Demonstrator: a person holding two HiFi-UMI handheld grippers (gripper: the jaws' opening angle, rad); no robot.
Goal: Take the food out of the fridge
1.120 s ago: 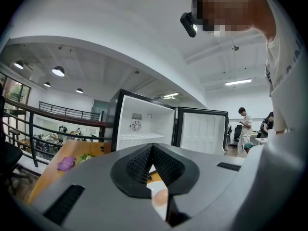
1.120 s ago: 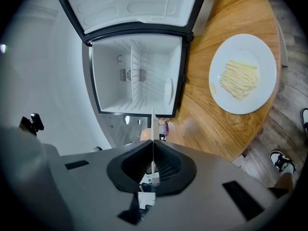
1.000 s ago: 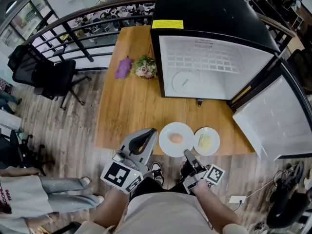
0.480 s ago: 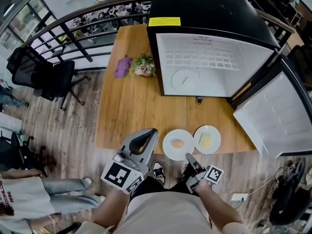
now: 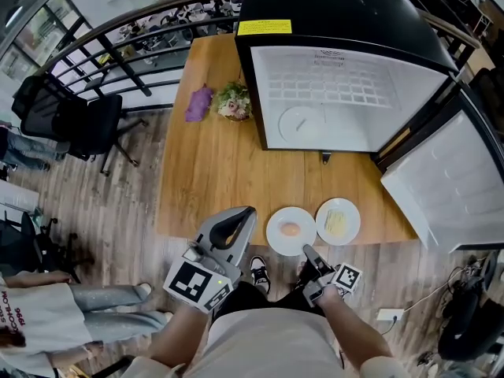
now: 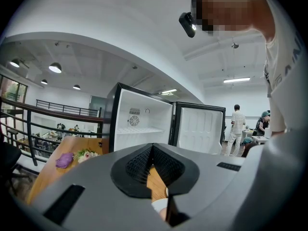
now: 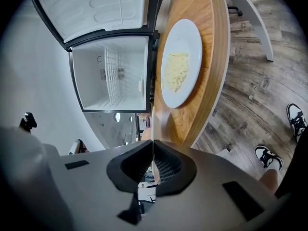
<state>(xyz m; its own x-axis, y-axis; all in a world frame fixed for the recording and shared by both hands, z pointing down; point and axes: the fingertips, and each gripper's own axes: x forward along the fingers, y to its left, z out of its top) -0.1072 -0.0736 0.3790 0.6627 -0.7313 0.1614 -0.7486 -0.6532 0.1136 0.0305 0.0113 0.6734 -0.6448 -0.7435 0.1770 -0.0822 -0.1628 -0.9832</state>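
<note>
Two white plates sit at the table's (image 5: 205, 187) near edge. One holds a round pale-orange piece of food (image 5: 290, 229); the other, to its right, holds yellow noodles (image 5: 338, 221). My right gripper (image 5: 305, 250) is shut on the near rim of the first plate (image 5: 277, 239), which shows edge-on between the jaws in the right gripper view (image 7: 152, 124). The noodle plate (image 7: 180, 64) lies just beyond. My left gripper (image 5: 242, 213) hangs shut and holding nothing, left of the plates, its tips meeting (image 6: 153, 146). The black fridge (image 5: 339, 101) stands open, its white shelves bare.
The fridge door (image 5: 441, 187) swings out to the right, past the table's end. A small bunch of flowers (image 5: 234, 105) and a purple cloth (image 5: 198, 105) lie at the far left of the table. A black office chair (image 5: 71, 120) and a railing (image 5: 118, 46) stand beyond.
The plate with the round food has come down from above the table to its near edge, beside the noodle plate, with my right gripper still on its rim. The left gripper stayed put.
</note>
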